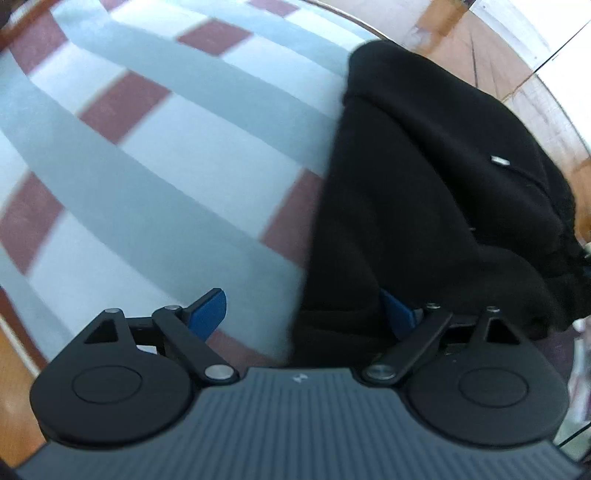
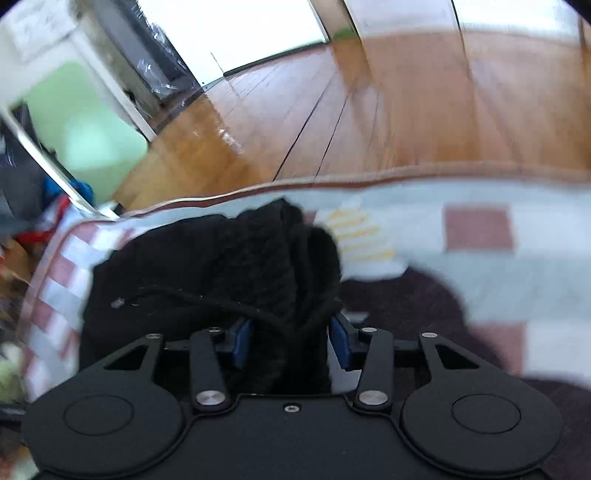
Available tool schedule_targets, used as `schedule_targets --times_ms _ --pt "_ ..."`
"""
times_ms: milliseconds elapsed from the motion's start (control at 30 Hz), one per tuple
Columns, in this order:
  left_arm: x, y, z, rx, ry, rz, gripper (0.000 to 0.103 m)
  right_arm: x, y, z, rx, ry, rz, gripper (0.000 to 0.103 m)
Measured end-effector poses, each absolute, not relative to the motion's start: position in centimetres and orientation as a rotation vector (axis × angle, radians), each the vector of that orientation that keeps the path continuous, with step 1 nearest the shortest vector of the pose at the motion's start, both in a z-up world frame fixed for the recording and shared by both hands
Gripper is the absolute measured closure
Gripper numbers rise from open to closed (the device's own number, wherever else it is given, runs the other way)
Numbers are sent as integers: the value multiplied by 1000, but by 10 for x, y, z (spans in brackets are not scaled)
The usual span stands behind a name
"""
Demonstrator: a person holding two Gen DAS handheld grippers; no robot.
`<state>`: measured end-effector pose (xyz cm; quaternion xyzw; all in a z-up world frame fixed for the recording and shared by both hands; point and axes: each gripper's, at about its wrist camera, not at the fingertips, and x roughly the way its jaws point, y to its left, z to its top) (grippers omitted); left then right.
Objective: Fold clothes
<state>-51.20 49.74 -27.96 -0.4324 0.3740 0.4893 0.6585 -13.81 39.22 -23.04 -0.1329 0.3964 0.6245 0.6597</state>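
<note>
The left gripper is wide open. One blue pad sits at 7 o'clock, and the other pad is partly tucked under the black hoodie. The hoodie lies bunched on the checked blanket, from 1 to 5 o'clock. The right gripper is clenched on a fold of the hoodie, and its cord runs toward 9 o'clock. The wood floor is at 12 o'clock.

Wood plank floor fills upper half of right wrist view, glossy with glare. Bright white window or door top centre. Pale green panel upper left. Checked blanket, grey-blue, white, dark red, covers left wrist view.
</note>
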Motion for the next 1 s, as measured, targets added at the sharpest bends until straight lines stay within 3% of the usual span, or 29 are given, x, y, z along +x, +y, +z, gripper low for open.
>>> schedule_targets --times_ms 200,267,333,433,500,533,633,733,800,900,1000 --pt "-490 489 -252 -799 916 1122 18 -129 381 -228 -338 931 1382 52" --pt "-486 483 -240 -766 865 1089 18 -124 376 -228 -334 966 1381 47" --pt "-479 476 -230 -737 808 1041 18 -113 367 -233 -285 1070 1401 29" --pt "-460 470 -224 -678 772 959 18 -102 361 -249 -233 1207 1382 17" --pt "-444 466 -224 -638 770 901 18 -96 362 -263 -157 1280 1389 19" --pt "-436 465 -225 -624 772 877 18 -94 364 -269 -113 1308 1398 36" --pt "-420 473 -230 -595 824 866 18 -107 379 -253 -165 1346 1428 65" --pt "-426 491 -226 -637 818 907 19 -103 375 -212 49 1452 1556 74" --pt "-437 500 -217 -696 754 912 19 -93 370 -204 74 1448 1540 74" --pt "-423 492 -223 -600 854 901 19 -88 371 -235 -222 1368 1381 72" --pt "-404 477 -266 -534 1108 890 19 -82 361 -257 -289 1377 1281 47"
